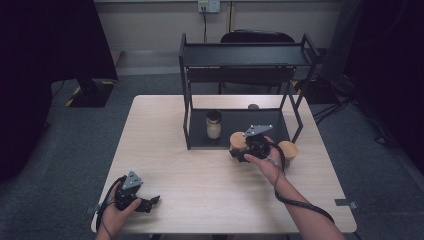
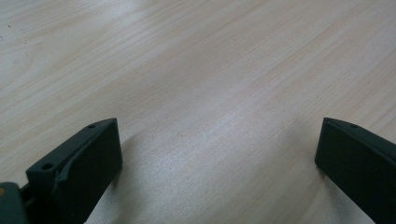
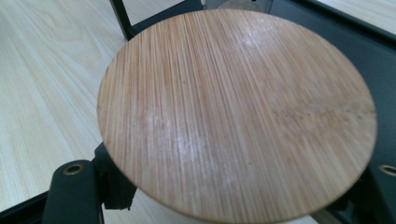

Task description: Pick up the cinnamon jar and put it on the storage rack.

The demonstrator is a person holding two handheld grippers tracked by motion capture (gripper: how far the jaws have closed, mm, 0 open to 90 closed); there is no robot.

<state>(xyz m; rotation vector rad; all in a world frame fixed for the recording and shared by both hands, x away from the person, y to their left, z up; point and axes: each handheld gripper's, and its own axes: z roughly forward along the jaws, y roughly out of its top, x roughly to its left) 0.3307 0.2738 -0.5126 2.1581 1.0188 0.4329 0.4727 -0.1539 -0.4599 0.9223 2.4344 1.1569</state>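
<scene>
My right gripper (image 1: 241, 150) is shut on a jar with a round bamboo lid (image 1: 237, 140), at the front edge of the black rack's bottom tray (image 1: 272, 125). In the right gripper view the lid (image 3: 233, 112) is close up, and the black fingers (image 3: 74, 186) clamp the jar body just under it. A second bamboo-lidded jar (image 1: 289, 149) stands to the right of my hand. A glass jar with pale contents (image 1: 214, 125) stands on the rack's tray. My left gripper (image 1: 149, 203) rests open on the table at the front left, with bare wood between its jaws (image 2: 217, 154).
The black two-level rack (image 1: 245, 55) stands at the back middle of the wooden table (image 1: 165, 150). A small dark round object (image 1: 253, 106) lies behind the rack. A black chair (image 1: 257, 37) stands beyond the table's far edge.
</scene>
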